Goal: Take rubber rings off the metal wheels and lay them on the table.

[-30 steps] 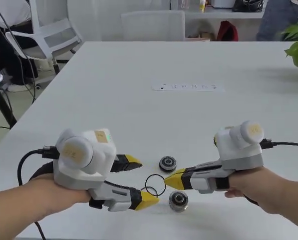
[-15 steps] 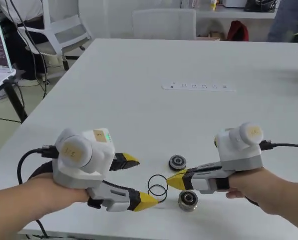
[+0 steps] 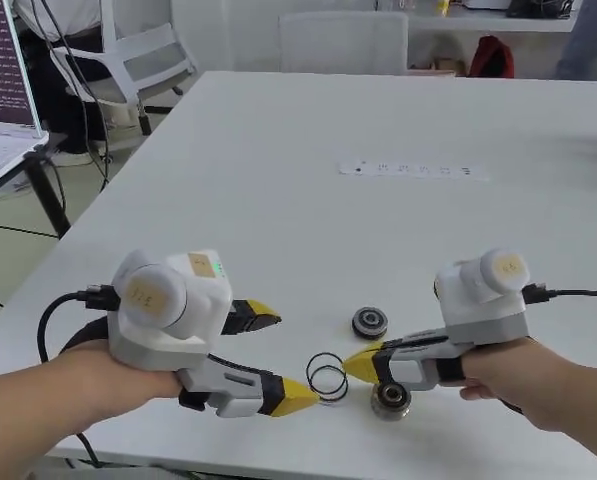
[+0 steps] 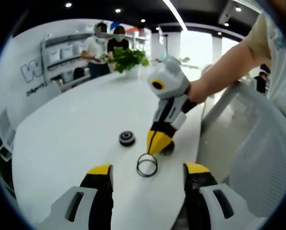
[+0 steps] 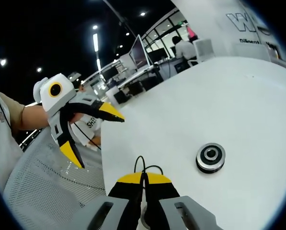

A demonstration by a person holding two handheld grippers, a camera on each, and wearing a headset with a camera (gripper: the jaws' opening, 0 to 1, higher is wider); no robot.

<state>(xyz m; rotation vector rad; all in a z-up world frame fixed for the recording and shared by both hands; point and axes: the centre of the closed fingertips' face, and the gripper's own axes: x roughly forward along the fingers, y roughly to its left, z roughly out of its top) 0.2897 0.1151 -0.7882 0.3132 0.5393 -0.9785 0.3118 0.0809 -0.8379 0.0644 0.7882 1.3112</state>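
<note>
Lying flat on the white table (image 3: pixel 278 150), two thin black rubber rings (image 3: pixel 326 378) overlap one another near the front edge. The right gripper (image 3: pixel 361 365) meets the rings from their right side, with its yellow jaws pressed together. In the right gripper view a black strand of ring runs straight into the seam at the tips, so it reads as pinched there. The left gripper (image 3: pixel 281 357) sits on the rings' left side with its jaws spread wide and nothing between them. One of its tips is just beside the rings and the other is farther back. In the left gripper view the rings lie ahead of the gap between its jaws, apart from both. One metal wheel (image 3: pixel 369 322) stands beyond the rings, near them but not touching. A second wheel (image 3: pixel 390 402) lies just right of the rings, partly hidden under the right gripper's jaws. Whether it touches the rings is not clear.
</note>
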